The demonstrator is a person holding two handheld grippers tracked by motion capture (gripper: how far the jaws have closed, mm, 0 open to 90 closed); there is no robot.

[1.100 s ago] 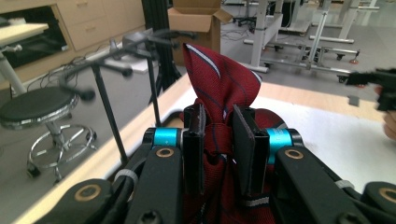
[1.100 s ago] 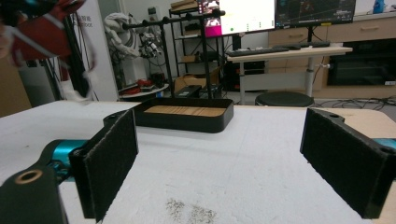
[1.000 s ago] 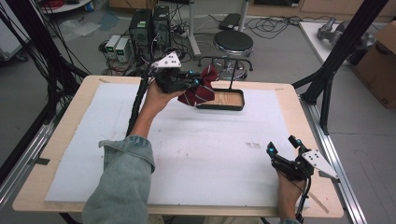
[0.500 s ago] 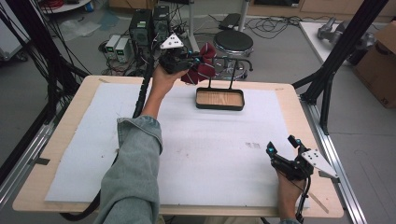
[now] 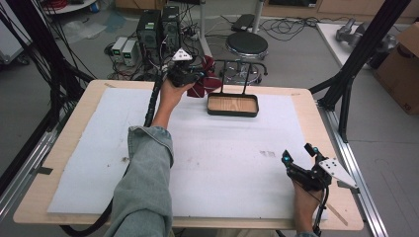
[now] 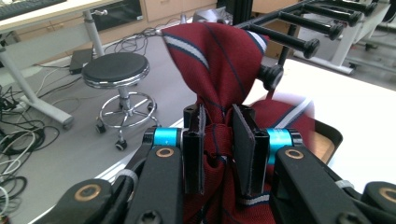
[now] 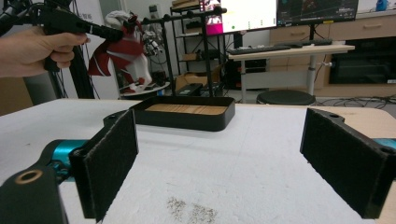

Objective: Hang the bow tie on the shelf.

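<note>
Left gripper (image 5: 195, 76) is raised at the table's (image 5: 74, 128) far edge, jaws clamped on a dark red striped tie (image 6: 219, 70), held beside the black rack (image 5: 232, 74) above the tray (image 5: 232, 105). Right gripper (image 5: 299, 157) is rested near the front right corner, jaws spread wide, nothing between them

the red striped tie (image 6: 219, 70) runs off the left gripper view's bottom edge, its lower end unseen. its far fold is blurred, and it hides part of the rack's (image 6: 299, 21) pegs.
</note>
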